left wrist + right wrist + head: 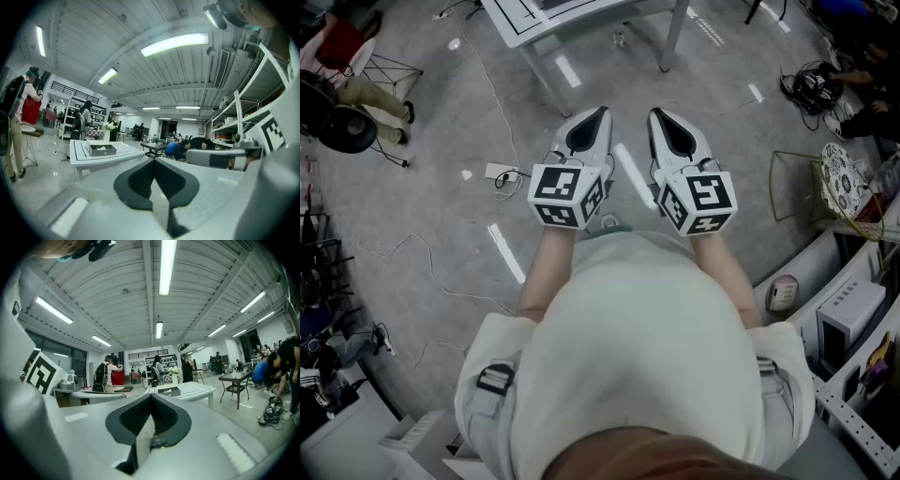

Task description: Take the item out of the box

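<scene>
Both grippers are held side by side in front of the person's body, above the grey floor. My left gripper (589, 120) is shut with nothing between its jaws, and my right gripper (667, 120) is shut and empty too. A white table (546, 26) stands ahead of them, some way off. In the left gripper view a low grey box (102, 149) rests on that table (119, 155), far beyond the closed left gripper (153, 162). The right gripper view shows the same box (169, 391) past the closed right gripper (151, 398). What the box holds cannot be made out.
A power strip with cables (500, 173) lies on the floor to the left front. A wire stand (795, 186) and shelves with appliances (848, 314) line the right side. A dark table (236, 378) and several people (21, 112) are farther off in the hall.
</scene>
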The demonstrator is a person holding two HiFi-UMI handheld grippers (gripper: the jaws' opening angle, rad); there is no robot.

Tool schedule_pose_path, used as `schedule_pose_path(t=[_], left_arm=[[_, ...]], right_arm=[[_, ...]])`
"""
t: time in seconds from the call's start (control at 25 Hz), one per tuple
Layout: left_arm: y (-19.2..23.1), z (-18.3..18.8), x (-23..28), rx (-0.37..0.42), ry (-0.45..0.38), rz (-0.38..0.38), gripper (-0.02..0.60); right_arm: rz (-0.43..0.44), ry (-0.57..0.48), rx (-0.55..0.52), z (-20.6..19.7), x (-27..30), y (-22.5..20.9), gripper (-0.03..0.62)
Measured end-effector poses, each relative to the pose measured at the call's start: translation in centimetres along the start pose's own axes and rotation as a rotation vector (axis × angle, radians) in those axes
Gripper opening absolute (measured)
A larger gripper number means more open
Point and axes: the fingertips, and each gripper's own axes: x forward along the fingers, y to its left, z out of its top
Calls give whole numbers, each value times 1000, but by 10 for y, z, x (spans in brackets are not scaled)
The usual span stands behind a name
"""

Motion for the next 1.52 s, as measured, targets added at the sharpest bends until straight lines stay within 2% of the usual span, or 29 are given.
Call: schedule_pose_path(t=[0.28, 1.08, 1.52], left_arm=[[19, -3, 2, -6, 2, 5, 0], [88, -6, 8, -65, 20, 48, 0], [116, 0, 41, -77, 13, 85, 0]], right_arm=[[-5, -5, 20, -4, 16, 5, -3], [50, 26, 51, -13, 77, 34, -2], [101, 13, 51, -4, 122, 18, -2]])
